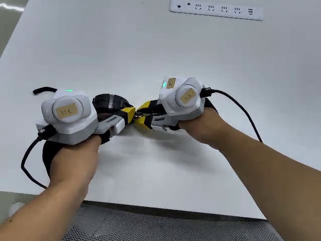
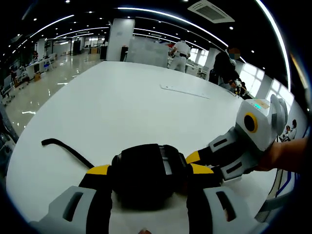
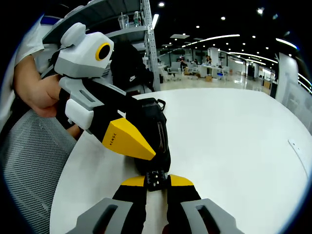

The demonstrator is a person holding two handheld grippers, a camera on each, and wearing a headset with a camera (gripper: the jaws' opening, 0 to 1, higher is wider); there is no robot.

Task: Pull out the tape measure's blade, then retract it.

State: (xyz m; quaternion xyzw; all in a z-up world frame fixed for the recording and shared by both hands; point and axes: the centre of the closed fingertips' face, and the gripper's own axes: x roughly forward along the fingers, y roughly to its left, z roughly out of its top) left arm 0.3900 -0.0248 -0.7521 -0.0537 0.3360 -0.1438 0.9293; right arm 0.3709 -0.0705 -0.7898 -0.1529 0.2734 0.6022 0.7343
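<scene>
A black tape measure [image 1: 111, 104] sits just above the white table, clamped between the yellow-tipped jaws of my left gripper [image 1: 125, 114]. In the left gripper view the case [image 2: 146, 173] sits squarely between the two jaws. My right gripper [image 1: 142, 114] faces it from the right, its yellow tips shut on the small black hook at the blade's end [image 3: 156, 179]. The case [image 3: 155, 134] is right in front of the right gripper's jaws, with almost no blade drawn out between them. The case's black wrist strap [image 2: 66, 148] trails on the table.
A white power strip [image 1: 216, 9] lies at the table's far edge. The white table [image 1: 150, 50] stretches open beyond the grippers. A black cable [image 1: 239, 109] runs from the right gripper across the table. People stand in the background [image 2: 181, 53].
</scene>
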